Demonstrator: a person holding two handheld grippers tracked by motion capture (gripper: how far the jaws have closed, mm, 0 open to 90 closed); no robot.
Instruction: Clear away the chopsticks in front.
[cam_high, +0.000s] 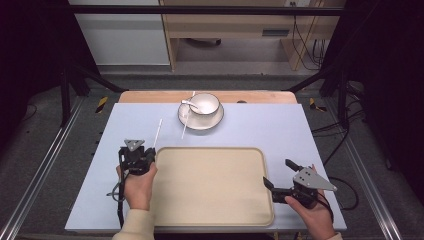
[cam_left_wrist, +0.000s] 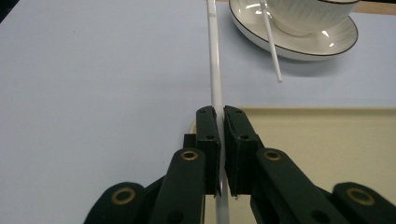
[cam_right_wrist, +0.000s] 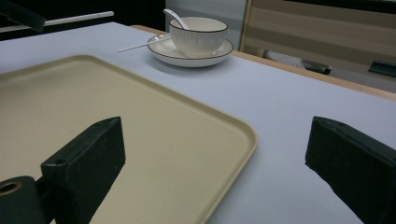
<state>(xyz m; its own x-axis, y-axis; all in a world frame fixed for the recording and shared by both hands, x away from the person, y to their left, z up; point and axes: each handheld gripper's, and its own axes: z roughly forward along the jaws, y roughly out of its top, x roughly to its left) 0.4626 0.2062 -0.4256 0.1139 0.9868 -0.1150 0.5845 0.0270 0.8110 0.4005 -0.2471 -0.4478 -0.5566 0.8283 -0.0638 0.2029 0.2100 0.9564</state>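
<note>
A white stick (cam_high: 158, 132) (cam_left_wrist: 215, 70) lies along the blue mat just past the far left corner of the beige tray (cam_high: 210, 186) (cam_left_wrist: 327, 149). My left gripper (cam_high: 149, 151) (cam_left_wrist: 220, 113) is shut on its near end. A second white stick (cam_high: 185, 125) (cam_left_wrist: 272, 46) (cam_right_wrist: 140, 45) leans on the saucer (cam_high: 216, 120) (cam_left_wrist: 299, 46) (cam_right_wrist: 210, 58). The saucer carries a white bowl (cam_high: 205, 104) (cam_right_wrist: 198, 35) with a spoon (cam_high: 189, 104) (cam_right_wrist: 175, 17) in it. My right gripper (cam_high: 276, 173) (cam_right_wrist: 215, 135) is open at the tray's right edge, nothing between its jaws.
The blue mat (cam_high: 260, 125) covers most of the wooden table (cam_high: 150, 96). Dark frame rails run along both sides, and a cabinet stands beyond the far edge.
</note>
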